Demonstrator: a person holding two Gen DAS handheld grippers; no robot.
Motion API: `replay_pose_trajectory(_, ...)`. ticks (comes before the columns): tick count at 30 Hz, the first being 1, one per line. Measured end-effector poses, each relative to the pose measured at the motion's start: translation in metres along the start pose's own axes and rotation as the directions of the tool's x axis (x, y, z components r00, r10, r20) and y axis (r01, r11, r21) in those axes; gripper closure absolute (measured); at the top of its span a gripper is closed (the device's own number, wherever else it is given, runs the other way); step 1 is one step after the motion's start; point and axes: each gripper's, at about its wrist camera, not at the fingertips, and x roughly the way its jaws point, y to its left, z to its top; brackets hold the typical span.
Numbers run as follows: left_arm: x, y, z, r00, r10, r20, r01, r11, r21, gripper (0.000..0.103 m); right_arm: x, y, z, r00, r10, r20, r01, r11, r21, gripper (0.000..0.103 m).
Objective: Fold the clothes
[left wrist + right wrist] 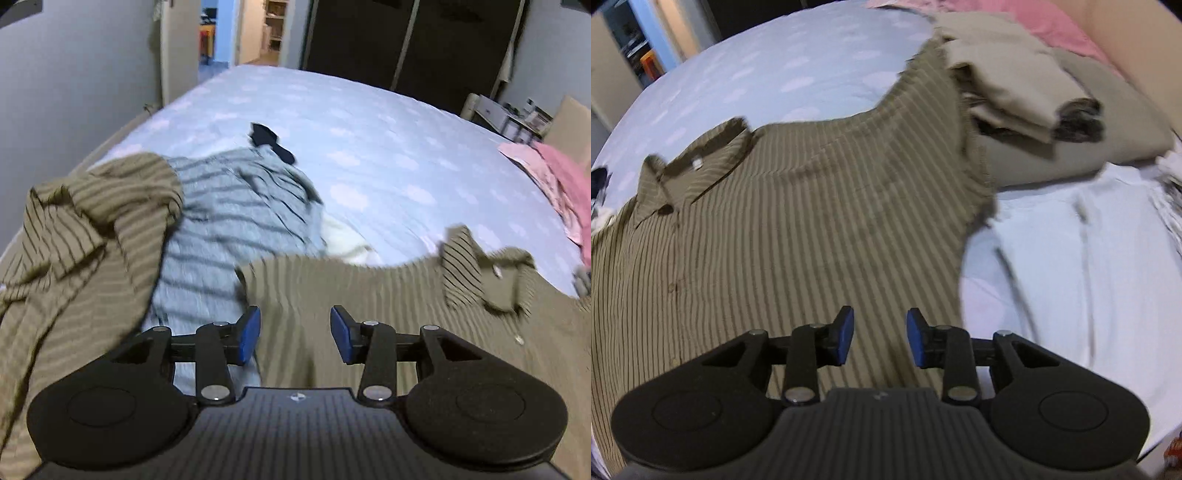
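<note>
We hold our left tool (294, 334) above the olive striped shirt (351, 295), its blue pads (249, 334) spread wide with nothing between them. Our right tool (880, 341) hangs over the same shirt (794, 221), its jaws likewise well apart and gripping nothing.

The shirt lies spread on the bed (369, 147), front up, with its collar (690, 162) toward the far side and a row of buttons running down toward us. In the left wrist view one sleeve (92, 221) is bunched up at the left, lying over a grey-blue striped garment (229, 221). A small dark item (271, 142) rests just beyond that garment, and a bit of white cloth (347, 240) shows between it and the shirt's edge.

In the right wrist view the other sleeve (931, 74) runs up and away to the right, toward a folded beige garment (1008, 81) that sits on a beige pillow (1108, 118). Something dark (1078, 120) peeks from the near end of the folded piece; we cannot tell what it is. A white garment (1071, 240) lies just to the right of the shirt, touching its edge. Pink clothes (561, 184) lie at the far right of the bed. Both views are blurred.
</note>
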Motion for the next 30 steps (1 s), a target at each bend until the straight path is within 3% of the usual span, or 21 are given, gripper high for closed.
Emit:
replay_pose_trajectory(7, 0.022, 0.015, 0.007, 0.999, -0.004, 0.041, 0.004, 1.0, -0.02, 0.064, 0.022, 0.025, 0.012, 0.999, 0.049, -0.019, -0.05, 0.997, -0.052, 0.069)
replay_pose_trajectory(11, 0.035, 0.024, 0.01, 0.998, -0.005, 0.064, 0.007, 0.999, -0.031, 0.092, 0.033, 0.037, 0.015, 0.997, 0.061, -0.036, -0.064, 0.995, -0.077, 0.069)
replay_pose_trajectory(14, 0.03, 0.018, 0.012, 0.995, -0.033, 0.095, 0.033, 0.999, -0.006, 0.098, 0.035, 0.046, 0.016, 0.997, 0.069, -0.036, -0.072, 0.993, -0.095, 0.069)
replay_pose_trajectory(19, 0.009, -0.023, 0.024, 0.992, -0.07, 0.104, 0.059, 0.993, 0.105, 0.099, 0.032, 0.058, 0.016, 0.996, 0.084, -0.027, -0.087, 0.987, -0.132, 0.069)
replay_pose_trajectory(23, 0.008, -0.071, 0.038, 0.994, -0.087, 0.065, 0.073, 0.979, 0.19, 0.1, 0.031, 0.066, 0.013, 0.995, 0.094, -0.029, -0.098, 0.981, -0.17, 0.069)
replay_pose_trajectory(30, 0.055, -0.15, 0.033, 0.996, -0.062, -0.057, 0.076, 0.953, 0.293, 0.1, 0.025, 0.062, 0.008, 0.995, 0.097, -0.015, -0.098, 0.976, -0.194, 0.069)
